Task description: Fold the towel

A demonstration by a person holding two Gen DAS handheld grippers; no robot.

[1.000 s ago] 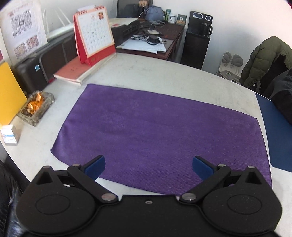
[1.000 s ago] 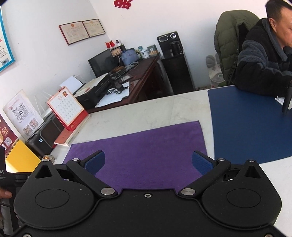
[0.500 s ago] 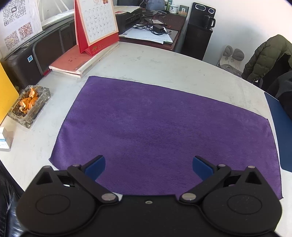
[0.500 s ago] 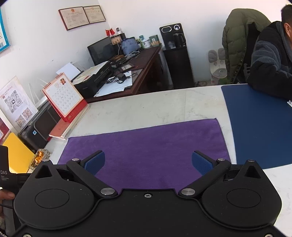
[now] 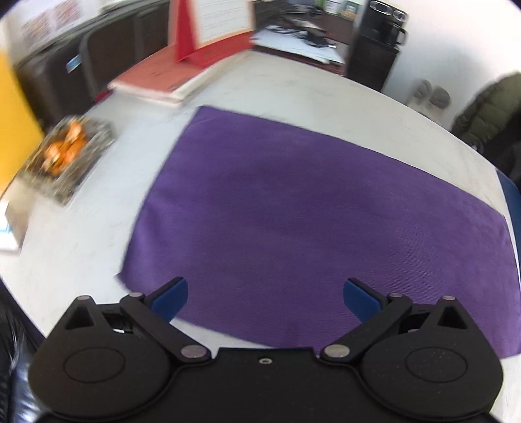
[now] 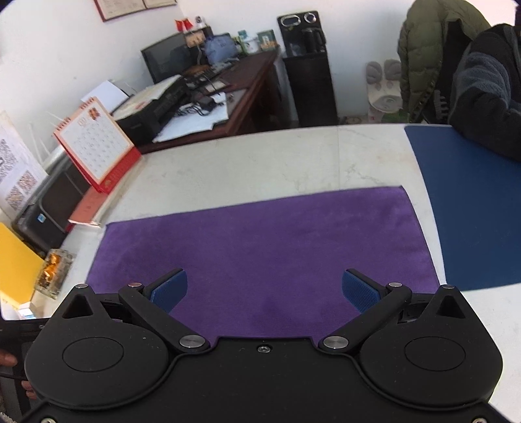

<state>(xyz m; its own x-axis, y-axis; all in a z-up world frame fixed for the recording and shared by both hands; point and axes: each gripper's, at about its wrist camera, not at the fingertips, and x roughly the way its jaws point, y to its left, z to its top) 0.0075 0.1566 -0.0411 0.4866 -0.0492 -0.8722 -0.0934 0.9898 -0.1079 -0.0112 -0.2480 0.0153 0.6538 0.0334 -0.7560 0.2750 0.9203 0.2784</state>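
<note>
Towel [image 6: 260, 247] lies flat, long axis left-right.

No legible text, calendar [image 6: 94, 143] grid too small to read

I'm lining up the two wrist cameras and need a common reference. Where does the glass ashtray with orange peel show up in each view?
Left wrist: the ashtray sits at the left edge, on the white table, left of the purple towel, blurred.
Right wrist: the ashtray sits low at the far left, left of the towel's left edge.
Shared landmark: the red desk calendar, beyond the towel's far left corner.
</note>
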